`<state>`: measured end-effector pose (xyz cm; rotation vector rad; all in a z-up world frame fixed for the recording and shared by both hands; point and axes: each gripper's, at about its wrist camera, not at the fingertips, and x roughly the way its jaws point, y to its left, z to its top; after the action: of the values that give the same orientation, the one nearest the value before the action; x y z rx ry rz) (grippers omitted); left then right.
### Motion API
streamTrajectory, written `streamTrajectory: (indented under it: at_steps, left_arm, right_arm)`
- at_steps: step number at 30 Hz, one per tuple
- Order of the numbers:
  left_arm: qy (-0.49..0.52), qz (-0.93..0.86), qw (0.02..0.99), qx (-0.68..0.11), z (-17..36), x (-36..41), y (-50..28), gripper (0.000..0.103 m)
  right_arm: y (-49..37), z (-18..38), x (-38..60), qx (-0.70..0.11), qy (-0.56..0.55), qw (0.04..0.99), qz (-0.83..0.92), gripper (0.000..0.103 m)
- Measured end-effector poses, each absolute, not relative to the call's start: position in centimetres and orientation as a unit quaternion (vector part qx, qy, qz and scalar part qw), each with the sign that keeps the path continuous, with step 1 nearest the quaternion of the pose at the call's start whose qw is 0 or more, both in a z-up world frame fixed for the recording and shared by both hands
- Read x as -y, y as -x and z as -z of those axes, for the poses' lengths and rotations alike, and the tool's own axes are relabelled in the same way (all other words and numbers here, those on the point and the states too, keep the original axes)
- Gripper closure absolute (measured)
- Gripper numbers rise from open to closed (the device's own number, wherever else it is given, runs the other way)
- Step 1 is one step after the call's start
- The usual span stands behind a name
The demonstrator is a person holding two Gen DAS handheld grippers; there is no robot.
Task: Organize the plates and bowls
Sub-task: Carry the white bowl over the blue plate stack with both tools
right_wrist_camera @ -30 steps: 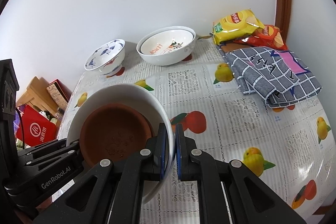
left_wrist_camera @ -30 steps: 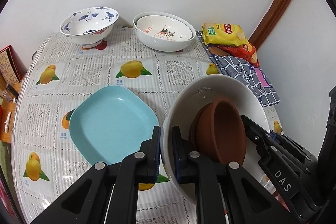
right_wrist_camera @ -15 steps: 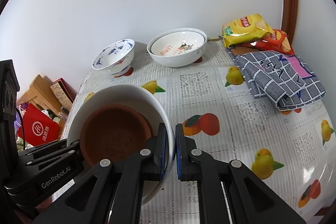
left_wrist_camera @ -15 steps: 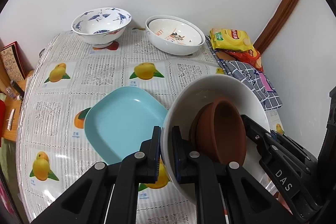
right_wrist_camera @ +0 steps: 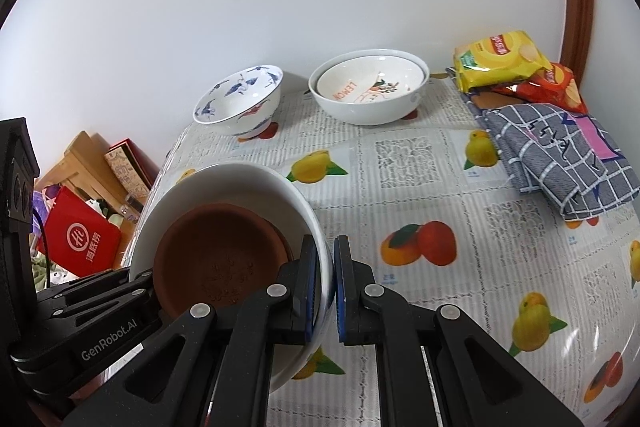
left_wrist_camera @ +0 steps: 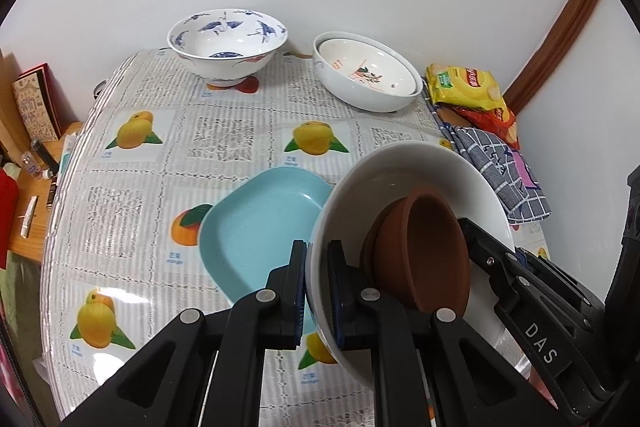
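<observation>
A large white bowl (left_wrist_camera: 416,171) (right_wrist_camera: 240,179) with two brown dishes (left_wrist_camera: 424,251) (right_wrist_camera: 220,251) nested in it hangs above the table, held from both sides. My left gripper (left_wrist_camera: 318,287) is shut on its left rim; my right gripper (right_wrist_camera: 326,287) is shut on its right rim. Under and left of the bowl a light blue square plate (left_wrist_camera: 260,227) lies on the tablecloth. At the back stand a blue-patterned bowl (left_wrist_camera: 227,43) (right_wrist_camera: 240,103) and two stacked white bowls (left_wrist_camera: 368,79) (right_wrist_camera: 370,91) with "LEMON" printed inside.
Yellow and red snack bags (left_wrist_camera: 468,87) (right_wrist_camera: 500,61) and a folded grey checked cloth (left_wrist_camera: 504,171) (right_wrist_camera: 560,155) lie at the table's right side by the wall. Off the table's left edge are boxes and a red bag (right_wrist_camera: 80,239). The fruit-print tablecloth (right_wrist_camera: 440,195) covers the round table.
Both grippers, still shut on the white bowl, have carried it leftward across the table, so the blue plate and the back bowls sit further right in the left wrist view.
</observation>
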<state>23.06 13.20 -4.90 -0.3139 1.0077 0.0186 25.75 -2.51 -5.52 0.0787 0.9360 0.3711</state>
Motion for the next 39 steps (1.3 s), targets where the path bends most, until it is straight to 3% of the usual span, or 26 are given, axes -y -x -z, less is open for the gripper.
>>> streamTrajectory:
  at_steps: [39]
  left_arm:
    - [0.166,-0.034,0.857,-0.487,7.2,-18.1,-24.9,0.093]
  right_arm:
    - [-28.7,7.8,-2.6,-0.459,-0.020,0.864,-0.206,0.095]
